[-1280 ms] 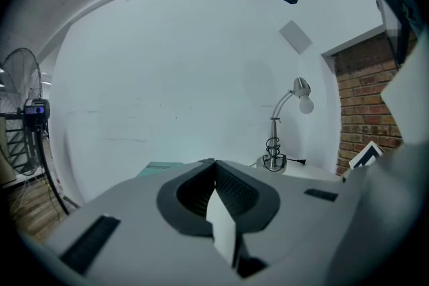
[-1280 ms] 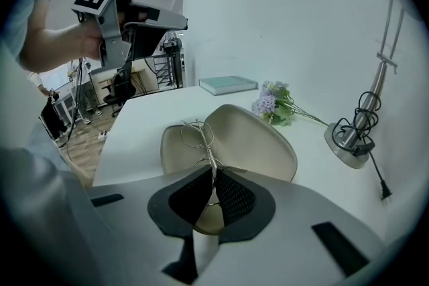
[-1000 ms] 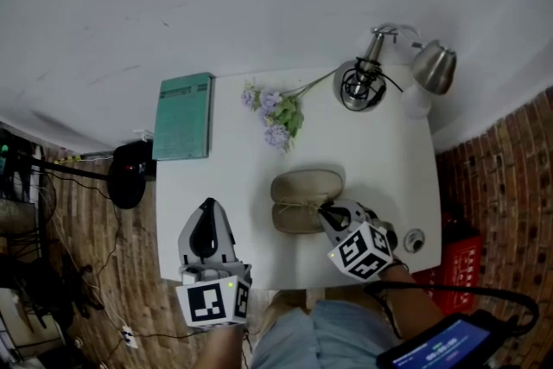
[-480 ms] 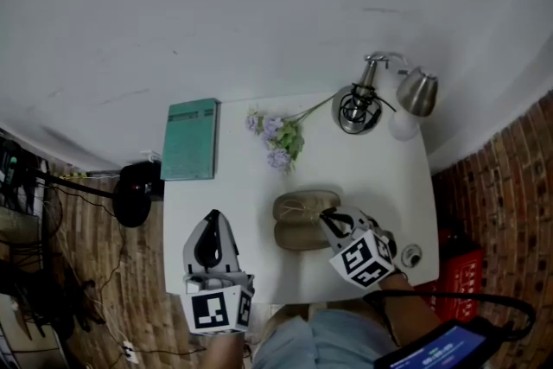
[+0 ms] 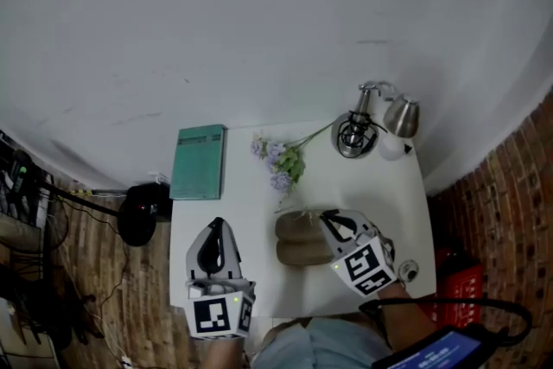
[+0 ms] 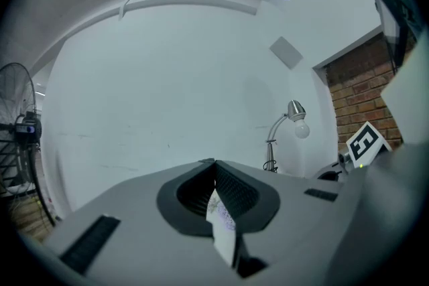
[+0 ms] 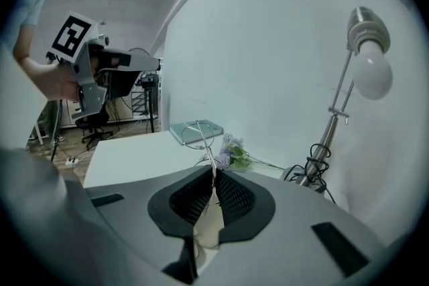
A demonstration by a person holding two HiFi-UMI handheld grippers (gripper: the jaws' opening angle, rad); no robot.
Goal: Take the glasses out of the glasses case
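Right hand-held gripper (image 7: pixel 213 174), jaws pressed together on the thin wire frame of the glasses (image 7: pixel 206 147), has lifted away from the open glasses case (image 5: pixel 302 239), where its tips were a second ago. The frame now rides in the air ahead of the jaws, above the white tabletop (image 5: pixel 251 216). The case sits just beside the gripper, its two halves spread. Left hand-held gripper (image 6: pixel 214 164) hovers apart to the left, jaws pressed together on nothing. Beyond lie a sprig of flowers (image 5: pixel 278 162), a green book (image 5: pixel 199 162) and a desk lamp (image 5: pixel 380 121). With the glasses apparently clear of the case, what likely remains is setting them down.
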